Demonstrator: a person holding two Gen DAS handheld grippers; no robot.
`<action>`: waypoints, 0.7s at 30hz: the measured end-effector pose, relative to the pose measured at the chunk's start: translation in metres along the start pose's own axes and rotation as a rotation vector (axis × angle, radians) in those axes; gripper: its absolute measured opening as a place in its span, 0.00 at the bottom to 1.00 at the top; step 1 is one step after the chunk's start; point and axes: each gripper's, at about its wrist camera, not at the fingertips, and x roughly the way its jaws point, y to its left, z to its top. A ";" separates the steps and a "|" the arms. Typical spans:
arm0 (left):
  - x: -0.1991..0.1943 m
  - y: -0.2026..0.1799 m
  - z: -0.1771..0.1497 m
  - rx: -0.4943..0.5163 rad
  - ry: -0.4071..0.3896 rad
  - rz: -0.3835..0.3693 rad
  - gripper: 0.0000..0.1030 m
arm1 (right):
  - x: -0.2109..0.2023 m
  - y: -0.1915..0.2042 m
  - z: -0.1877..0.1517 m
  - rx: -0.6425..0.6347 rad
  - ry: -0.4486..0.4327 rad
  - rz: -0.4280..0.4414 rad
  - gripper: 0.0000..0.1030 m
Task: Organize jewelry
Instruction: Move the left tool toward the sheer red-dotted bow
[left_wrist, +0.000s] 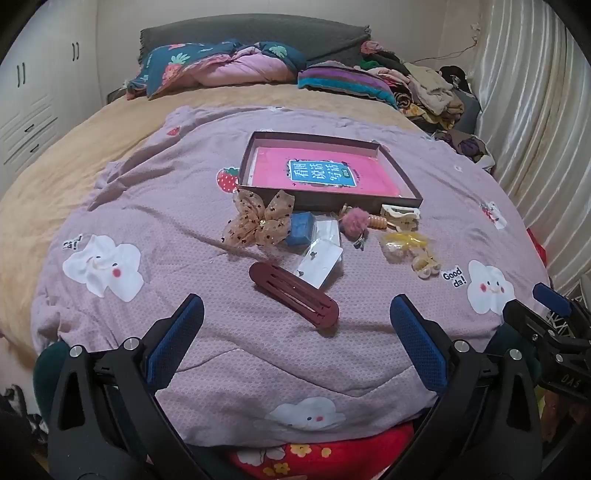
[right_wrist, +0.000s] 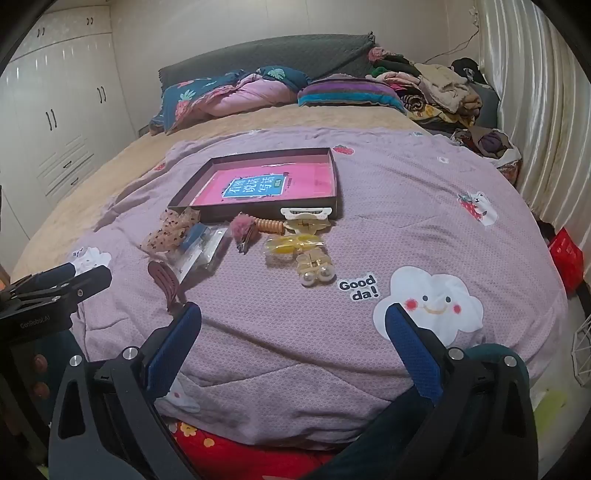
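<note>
On the bed's near edge we hold both grippers, left (left_wrist: 295, 347) and right (right_wrist: 293, 347), fingers apart and empty; nothing is picked yet, so next we reach for the maroon hair clip (left_wrist: 293, 294), bound for the tray (left_wrist: 404, 186).

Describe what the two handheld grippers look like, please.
Each is a black plastic frame with silver pivot bolts and two angled fingers faced with dimpled blue pads. The left gripper shows in the right view with "GenRobot.AI" printed on its body; the right gripper shows "DAS" lettering in the left view. No cables show.
</note>
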 end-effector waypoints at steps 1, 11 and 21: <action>0.000 0.000 0.000 0.001 -0.001 -0.001 0.92 | 0.000 0.000 0.000 -0.001 0.002 -0.002 0.96; 0.003 0.000 0.003 0.007 -0.002 -0.002 0.92 | 0.000 0.000 0.000 -0.005 -0.002 -0.001 0.96; 0.004 0.000 0.004 0.009 -0.001 0.001 0.92 | 0.000 -0.002 0.002 -0.004 -0.003 -0.004 0.96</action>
